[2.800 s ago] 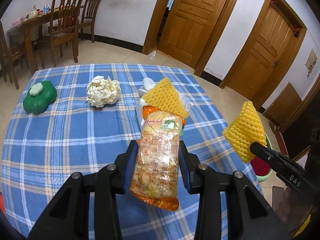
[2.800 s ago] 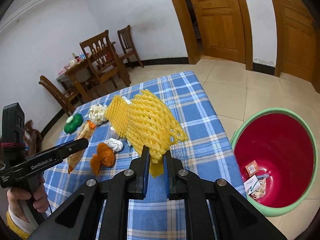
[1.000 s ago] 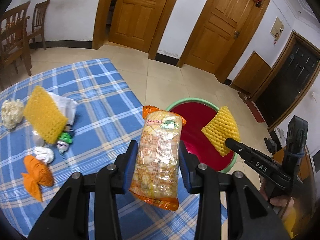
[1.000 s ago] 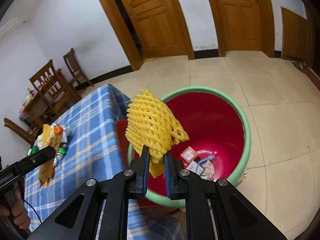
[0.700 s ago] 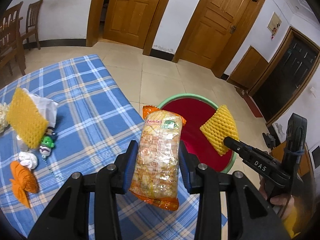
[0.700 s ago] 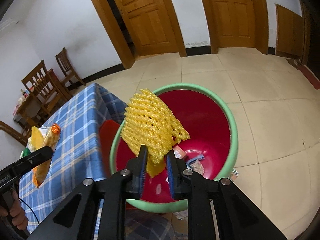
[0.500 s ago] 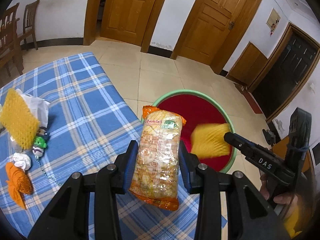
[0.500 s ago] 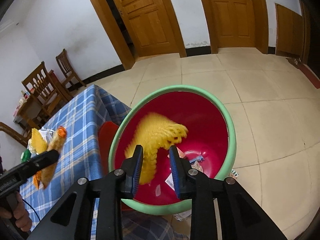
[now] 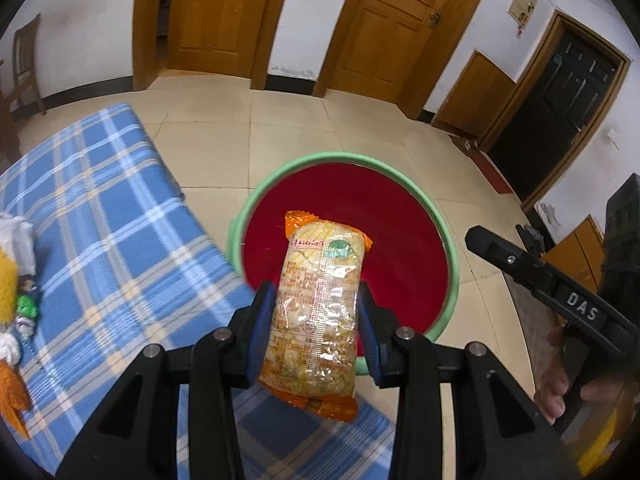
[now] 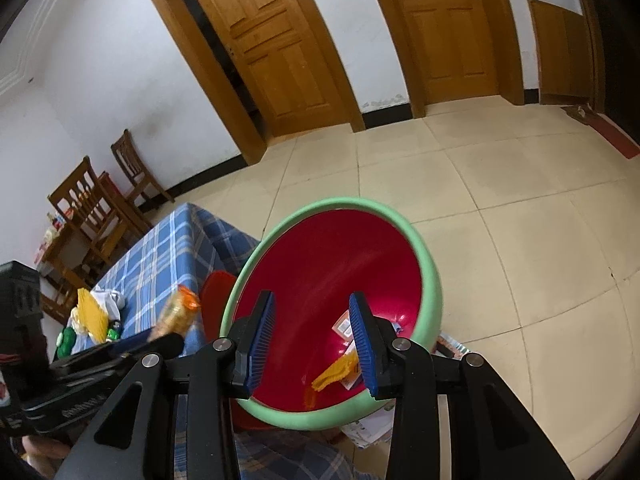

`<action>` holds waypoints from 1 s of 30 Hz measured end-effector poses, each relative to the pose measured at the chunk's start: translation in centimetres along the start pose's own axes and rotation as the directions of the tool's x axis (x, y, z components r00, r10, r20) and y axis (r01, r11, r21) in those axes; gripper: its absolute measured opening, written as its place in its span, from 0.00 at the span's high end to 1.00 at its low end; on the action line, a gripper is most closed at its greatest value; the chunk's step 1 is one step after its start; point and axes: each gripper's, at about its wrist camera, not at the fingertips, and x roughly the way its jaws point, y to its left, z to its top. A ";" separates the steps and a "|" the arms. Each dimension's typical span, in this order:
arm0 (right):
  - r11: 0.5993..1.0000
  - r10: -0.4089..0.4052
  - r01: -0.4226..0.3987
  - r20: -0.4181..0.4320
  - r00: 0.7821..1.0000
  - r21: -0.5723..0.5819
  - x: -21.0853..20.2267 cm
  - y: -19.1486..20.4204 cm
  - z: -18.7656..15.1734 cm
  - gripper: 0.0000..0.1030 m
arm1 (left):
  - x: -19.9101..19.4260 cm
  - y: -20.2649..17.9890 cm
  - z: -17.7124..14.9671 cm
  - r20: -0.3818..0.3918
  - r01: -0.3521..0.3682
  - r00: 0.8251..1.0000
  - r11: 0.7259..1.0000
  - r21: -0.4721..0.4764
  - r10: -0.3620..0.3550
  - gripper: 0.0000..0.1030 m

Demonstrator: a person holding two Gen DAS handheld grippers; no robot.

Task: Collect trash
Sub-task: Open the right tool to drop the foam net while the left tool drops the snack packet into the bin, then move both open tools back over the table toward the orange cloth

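The left gripper [image 9: 316, 330] pinches a long orange-and-clear plastic snack packet [image 9: 320, 308] between its blue-padded fingers [image 9: 262, 332], gripping it at about mid-length. The packet's long axis runs forward along the fingers, so its far crimped end points out over the round red basin with a pale green rim [image 9: 450, 248] standing on the tiled floor just beside the counter with its blue plaid cloth [image 9: 104, 216]. From this view the packet's front half overlaps the basin's red interior, while its near end sits over the cloth edge; I judge the drop needs the gripper carried a little further forward so the whole packet clears the rim.

The right gripper [image 10: 314, 342] hangs above the same basin with its fingers spread apart and nothing between them. Below it, a piece of yellow foam fruit netting [image 10: 334, 374] lies at the basin's bottom among paper scraps. More litter, including another yellow net [image 10: 92, 316], waits on the counter, well apart from both grippers.
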 end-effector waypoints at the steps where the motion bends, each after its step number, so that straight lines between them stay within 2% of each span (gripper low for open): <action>1: 1.000 -0.002 0.002 0.003 1.000 0.003 -0.1 -0.1 0.1 0.62 | 0.3 -0.3 0.1 -0.004 0.004 1.000 1.000 0.006 -0.004 0.62; 4: 1.000 -0.008 0.008 0.008 1.000 0.013 -0.2 -0.5 0.2 0.62 | 0.8 -1.1 0.4 -0.002 0.010 1.000 1.000 0.029 -0.010 0.59; 5: 1.000 -0.009 0.009 0.008 1.000 0.015 -0.3 -0.6 0.2 0.62 | 0.9 -1.3 0.5 -0.003 0.007 1.000 0.999 0.032 -0.007 0.55; 6: 1.000 -0.010 0.009 0.007 1.000 0.015 -0.2 -0.6 0.2 0.62 | 0.9 -1.5 0.5 -0.004 0.001 1.000 1.000 0.030 -0.001 0.45; 7: 1.000 -0.010 0.010 0.005 1.000 0.015 -0.2 -0.7 0.2 0.62 | 0.7 -1.5 0.5 0.000 -0.003 1.000 1.000 0.025 0.003 0.41; 20: 1.000 0.003 -0.003 -0.013 1.000 -0.010 -0.1 0.4 -0.3 0.61 | -2.8 0.6 -0.5 0.052 -0.027 0.998 0.999 -0.045 0.030 0.40; 22: 1.000 0.009 -0.009 -0.019 1.000 -0.012 -0.1 0.7 -0.5 0.58 | -3.3 1.1 -0.7 0.056 -0.031 0.998 0.998 -0.055 0.034 0.40; 24: 1.000 0.011 -0.012 -0.021 1.000 -0.015 -0.1 1.0 -0.5 0.50 | -3.8 1.7 -0.8 0.056 -0.027 0.998 0.997 -0.071 0.031 0.40; 30: 0.999 0.031 -0.032 -0.029 0.999 -0.033 -0.1 2.5 -0.8 0.48 | -5.5 3.4 -1.9 0.069 -0.040 0.996 0.993 -0.114 0.048 0.40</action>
